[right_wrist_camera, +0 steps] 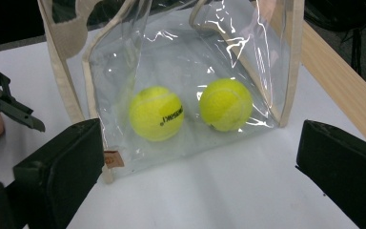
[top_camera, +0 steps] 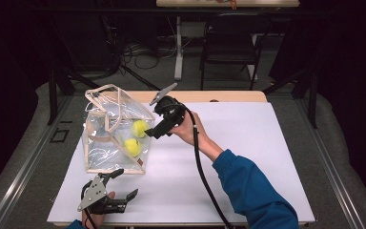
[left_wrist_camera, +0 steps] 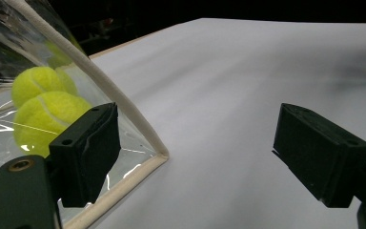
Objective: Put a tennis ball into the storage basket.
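left gripper: jaws apart, empty, near the desk's front-left corner, just before the bag | right gripper: jaws wide, empty, beside the bag's right face | clear bag: upright toward the desk's left edge | two tennis balls: inside, side by side

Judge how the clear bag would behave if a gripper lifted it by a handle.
The clear bag looks like thin creased plastic, so it would probably sag. The two tennis balls lie loose inside and would likely roll together.
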`<control>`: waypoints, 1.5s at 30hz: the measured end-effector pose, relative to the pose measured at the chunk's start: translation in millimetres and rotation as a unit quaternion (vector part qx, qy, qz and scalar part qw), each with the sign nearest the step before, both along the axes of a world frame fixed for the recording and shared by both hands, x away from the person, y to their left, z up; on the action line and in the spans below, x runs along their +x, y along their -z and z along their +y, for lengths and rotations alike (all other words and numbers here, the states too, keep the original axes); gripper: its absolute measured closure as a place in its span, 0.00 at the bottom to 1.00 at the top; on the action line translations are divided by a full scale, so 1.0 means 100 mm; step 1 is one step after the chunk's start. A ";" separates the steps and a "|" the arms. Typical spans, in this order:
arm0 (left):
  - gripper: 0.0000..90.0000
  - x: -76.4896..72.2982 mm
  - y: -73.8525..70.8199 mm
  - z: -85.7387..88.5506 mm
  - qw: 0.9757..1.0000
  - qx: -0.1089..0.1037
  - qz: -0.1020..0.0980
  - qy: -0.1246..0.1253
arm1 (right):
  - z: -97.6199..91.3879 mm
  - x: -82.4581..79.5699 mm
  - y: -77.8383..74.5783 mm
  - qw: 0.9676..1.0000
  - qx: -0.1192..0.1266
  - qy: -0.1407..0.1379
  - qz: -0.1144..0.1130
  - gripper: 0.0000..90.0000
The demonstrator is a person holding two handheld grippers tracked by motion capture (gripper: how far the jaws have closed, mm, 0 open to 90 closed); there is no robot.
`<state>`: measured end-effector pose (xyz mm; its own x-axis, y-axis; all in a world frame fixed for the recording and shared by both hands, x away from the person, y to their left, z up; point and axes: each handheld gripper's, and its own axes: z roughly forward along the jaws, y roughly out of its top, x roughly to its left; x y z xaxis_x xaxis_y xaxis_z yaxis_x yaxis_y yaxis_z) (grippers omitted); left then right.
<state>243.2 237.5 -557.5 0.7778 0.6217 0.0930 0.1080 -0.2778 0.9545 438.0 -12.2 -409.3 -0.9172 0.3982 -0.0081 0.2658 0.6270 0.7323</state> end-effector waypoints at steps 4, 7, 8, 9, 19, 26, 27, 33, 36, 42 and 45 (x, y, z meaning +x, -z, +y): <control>0.18 0.00 0.00 0.00 1.000 0.000 0.000 -0.001 | -0.09 -0.03 0.05 1.000 0.000 0.005 0.003 0.01; 0.18 0.00 0.00 0.00 1.000 0.000 0.000 -0.001 | -0.17 -0.06 0.07 1.000 -0.001 0.009 0.003 0.01; 0.18 0.00 0.00 0.00 1.000 0.000 0.001 -0.001 | -0.21 -0.07 0.08 1.000 -0.003 0.010 0.003 0.01; 0.18 0.00 0.00 0.00 1.000 0.001 0.001 -0.002 | -0.23 -0.09 0.08 1.000 -0.002 0.012 0.003 0.00; 0.18 0.00 0.01 -0.01 1.000 0.000 0.000 -0.002 | -0.52 -0.17 0.22 1.000 -0.009 0.027 0.006 0.00; 0.18 0.00 0.00 0.00 1.000 0.001 0.001 -0.001 | -0.74 -0.22 0.33 0.999 -0.010 0.043 0.010 0.00; 0.18 0.00 0.00 0.00 1.000 0.001 0.001 -0.002 | -0.76 -0.23 0.34 0.999 -0.011 0.045 0.010 0.00; 0.18 0.01 0.00 0.00 1.000 0.001 0.002 -0.002 | -0.94 -0.30 0.42 0.998 -0.012 0.056 0.013 0.00; 0.18 0.01 0.01 0.00 1.000 0.001 0.002 -0.002 | -1.02 -0.34 0.46 0.998 -0.013 0.059 0.013 0.00; 0.17 0.00 0.00 0.00 1.000 0.001 0.001 -0.003 | -1.14 -0.43 0.54 0.997 -0.017 0.067 0.017 0.00; 0.18 0.00 0.00 0.00 1.000 0.001 0.001 -0.001 | -1.19 -0.46 0.57 0.998 -0.024 0.064 0.017 0.00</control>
